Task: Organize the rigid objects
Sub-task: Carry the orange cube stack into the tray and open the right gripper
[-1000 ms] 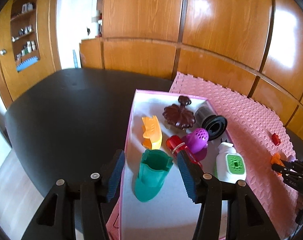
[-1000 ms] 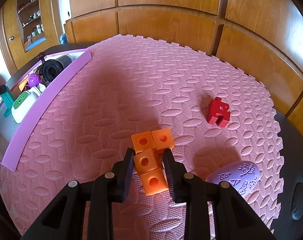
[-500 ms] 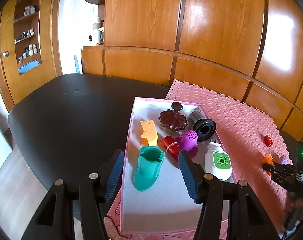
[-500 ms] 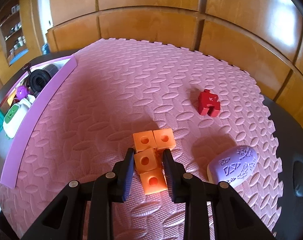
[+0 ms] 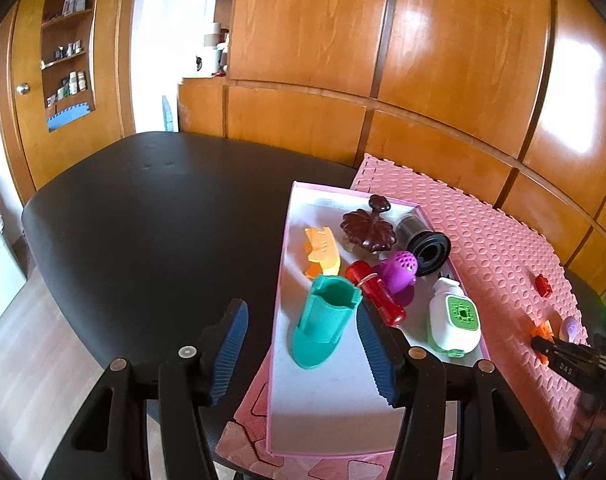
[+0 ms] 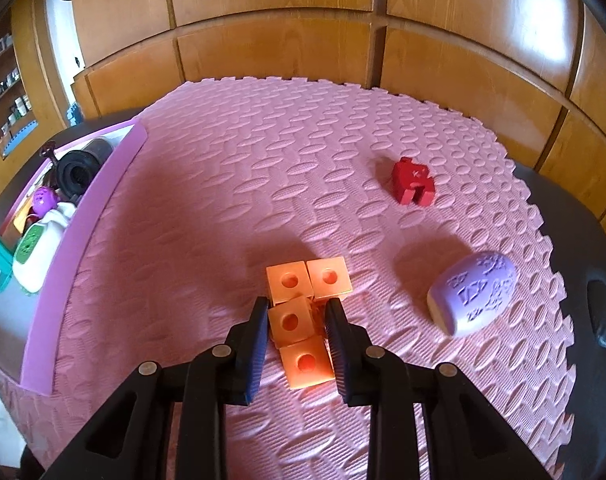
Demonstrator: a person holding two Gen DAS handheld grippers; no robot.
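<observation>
Black tabletop (image 5: 151,216), lying at far left, bare and glossy. Pink-rimmed tray (image 5: 281,280) sitting beside it, holding: orange comb-like piece (image 5: 323,248); teal plastic holder (image 5: 323,320), lying tipped toward the camera; red cylinder (image 5: 377,294); brown leaf-shaped lid (image 5: 369,230); purple perforated ball (image 5: 401,268); black lens-like cylinder (image 5: 427,246); white bottle with green label (image 5: 455,320), nearest the tray's right wall. Left gripper (image 5: 303,354) hanging over the tray's near end, jaws standing partly apart, framing the teal holder, pads gripping nothing. Pink foam mat (image 6: 239,168) spreading to the right of the tray. Right gripper (image 6: 299,320) pressing both pads against an orange cube cluster (image 6: 291,320), squeezing the third cube of four, cluster resting on the mat. Red notched block (image 6: 413,182) lying farther back on the mat. Lilac embossed oval (image 6: 473,292) lying near the mat's right edge, well apart from the tray.
</observation>
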